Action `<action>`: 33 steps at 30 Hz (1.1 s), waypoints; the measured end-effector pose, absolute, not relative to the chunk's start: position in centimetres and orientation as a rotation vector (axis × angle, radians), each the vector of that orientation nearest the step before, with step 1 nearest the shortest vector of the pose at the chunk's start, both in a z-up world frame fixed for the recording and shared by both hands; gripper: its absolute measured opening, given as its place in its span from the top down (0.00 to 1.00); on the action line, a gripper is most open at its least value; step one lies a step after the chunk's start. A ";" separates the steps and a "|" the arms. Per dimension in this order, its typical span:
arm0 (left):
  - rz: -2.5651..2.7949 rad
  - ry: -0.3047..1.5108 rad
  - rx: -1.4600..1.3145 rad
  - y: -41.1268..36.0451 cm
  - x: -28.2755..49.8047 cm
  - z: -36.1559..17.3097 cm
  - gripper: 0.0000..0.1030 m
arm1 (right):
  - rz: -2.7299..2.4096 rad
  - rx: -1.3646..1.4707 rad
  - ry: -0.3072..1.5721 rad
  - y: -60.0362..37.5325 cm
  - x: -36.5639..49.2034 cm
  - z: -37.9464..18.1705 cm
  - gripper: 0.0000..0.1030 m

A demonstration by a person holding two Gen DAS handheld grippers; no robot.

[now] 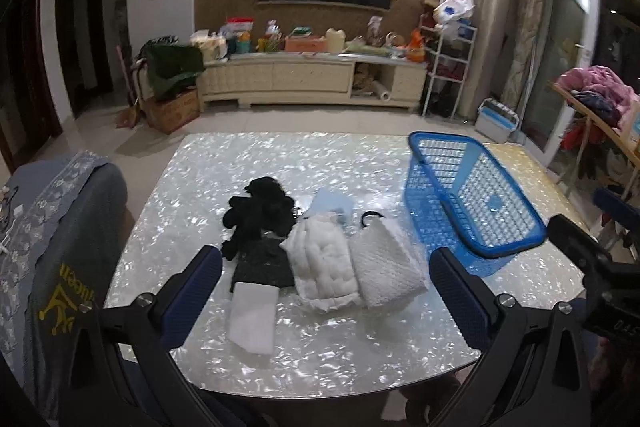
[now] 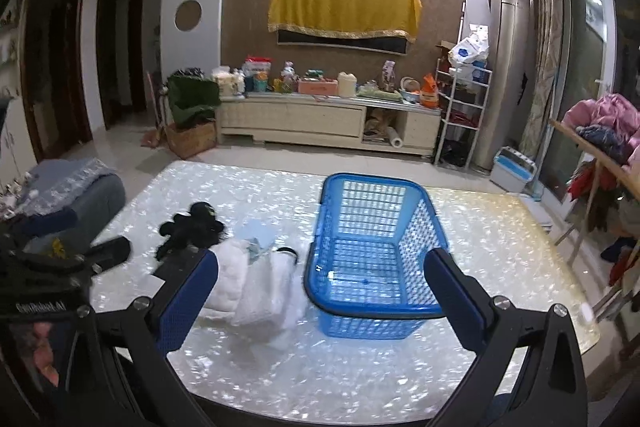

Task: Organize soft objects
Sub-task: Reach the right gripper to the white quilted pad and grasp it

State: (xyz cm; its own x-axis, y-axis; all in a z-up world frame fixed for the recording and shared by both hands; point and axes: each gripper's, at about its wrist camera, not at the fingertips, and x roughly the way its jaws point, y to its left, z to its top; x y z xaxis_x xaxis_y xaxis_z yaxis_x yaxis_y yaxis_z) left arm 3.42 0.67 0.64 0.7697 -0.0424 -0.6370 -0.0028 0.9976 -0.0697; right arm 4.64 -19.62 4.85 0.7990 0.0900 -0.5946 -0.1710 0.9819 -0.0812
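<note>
Table (image 1: 304,351): my work surface, filling the lower centre of both views; nothing sorted yet, by my reading.
Basket (image 2: 374,323): blue, right of centre, empty as far as I see.
Soft pile (image 1: 344,259): white folded cloths, black fabric (image 1: 260,211), a pale blue piece, all lying left of the basket, still to be moved.
Left gripper (image 1: 326,285): mine, spread wide, holding nothing.
Right gripper (image 2: 320,287): spread wide, holding nothing, before the basket.

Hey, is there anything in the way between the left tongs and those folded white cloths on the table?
Nothing visible. The left tongs are open above the table, with the folded white cloths straight ahead between the fingers. The blue basket stands off to the right, empty.
</note>
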 end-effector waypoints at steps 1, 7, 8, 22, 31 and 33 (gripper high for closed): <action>-0.020 0.704 -0.074 1.0 3.9 0.6 0.00 | 0.141 -0.138 0.640 -19.4 5.1 4.9 0.00; -0.057 0.794 -0.156 3.2 6.6 0.3 0.00 | 0.258 -0.103 0.790 -18.1 9.0 3.8 0.00; -0.060 0.794 -0.172 3.6 6.9 0.4 0.00 | 0.267 -0.115 0.810 -17.7 9.7 3.6 0.00; -0.009 0.880 -0.084 8.4 9.9 -3.4 0.00 | 0.423 -0.110 1.079 -10.6 14.1 -2.7 0.04; 0.004 0.987 -0.088 10.5 11.4 -8.2 0.00 | 0.423 -0.096 1.226 -8.9 15.9 -7.6 0.19; -0.002 1.000 -0.089 10.5 11.7 -9.0 0.00 | 0.413 -0.083 1.261 -9.2 16.3 -8.6 0.24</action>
